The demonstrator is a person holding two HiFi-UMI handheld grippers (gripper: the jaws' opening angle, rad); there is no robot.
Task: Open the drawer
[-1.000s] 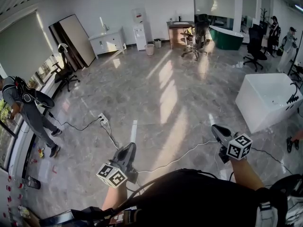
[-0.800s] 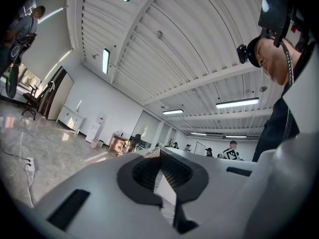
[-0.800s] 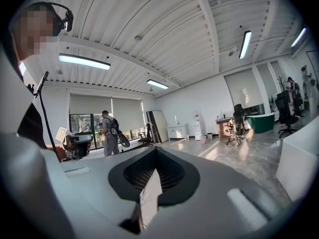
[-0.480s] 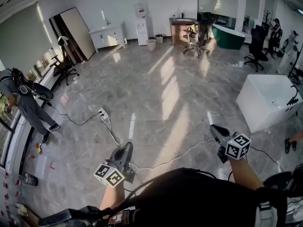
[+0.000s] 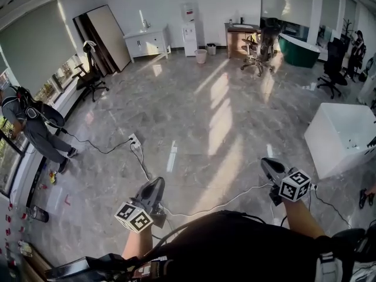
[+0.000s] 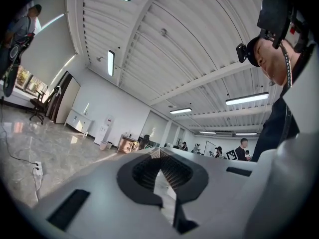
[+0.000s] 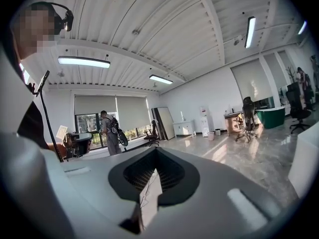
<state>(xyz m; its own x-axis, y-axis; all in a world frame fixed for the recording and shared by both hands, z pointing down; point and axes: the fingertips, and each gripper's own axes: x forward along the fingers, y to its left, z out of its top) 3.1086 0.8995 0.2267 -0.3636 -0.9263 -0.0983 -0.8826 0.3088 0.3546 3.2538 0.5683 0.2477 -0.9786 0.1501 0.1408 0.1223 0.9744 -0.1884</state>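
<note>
- The marble floor (image 5: 194,116) stretches wide ahead of me. I judge that nothing of the task is done yet.
- The only drawers I can spot are on the white cabinet (image 5: 147,43) at the far wall, well apart from me. The approach, the grip and the pull are all left to do.
- My left gripper (image 5: 154,187) and right gripper (image 5: 269,166) both have their jaws together and hold nothing.

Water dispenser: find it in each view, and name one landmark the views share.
Head view: water dispenser at top centre, against the far wall.
Left gripper view: water dispenser at left of centre, small, by the far wall.
Right gripper view: water dispenser at right of centre.
Shared landmark: white cabinet, left of it in all three views.
</note>
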